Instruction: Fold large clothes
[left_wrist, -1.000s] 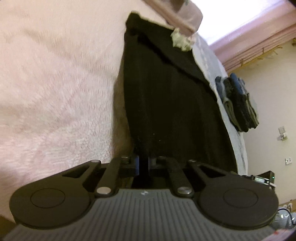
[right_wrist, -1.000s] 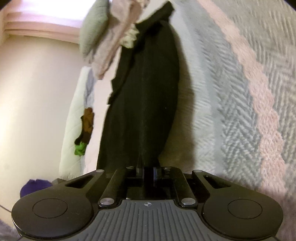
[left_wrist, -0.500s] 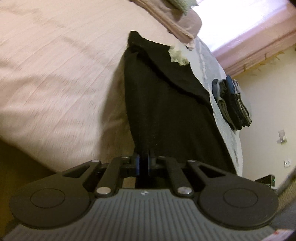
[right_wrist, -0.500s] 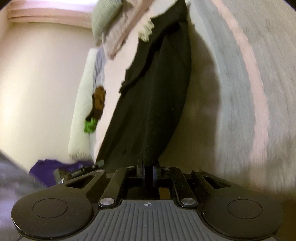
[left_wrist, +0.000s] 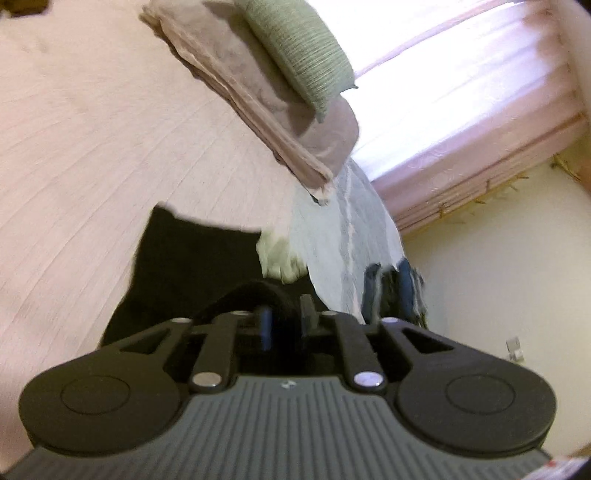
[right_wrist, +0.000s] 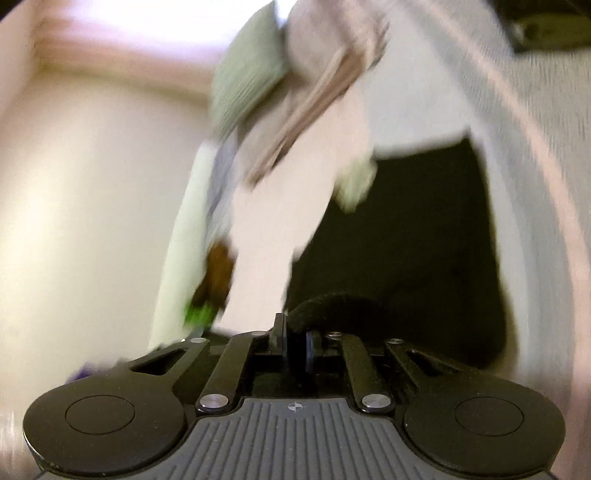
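Note:
A black garment lies on the bed, its near edge lifted and doubled over towards me. My left gripper hangs just above that edge. Its jaws are opening, a clear gap shows, and black cloth still sits between the fingers. In the right wrist view the same black garment spreads ahead, blurred. A rolled hem rests at the tips of my right gripper. Those jaws are opening too, but stand close together with the hem still caught.
The pink bed cover stretches left, a grey blanket right. A folded tan quilt with a green pillow lies behind. Beside the garment sit a pale green cloth and a stack of folded dark clothes.
Both grippers rose and swept forward over the bed, folding the garment's near end onto itself. It looks much shorter now. The left fingers have spread apart, the right ones slightly.

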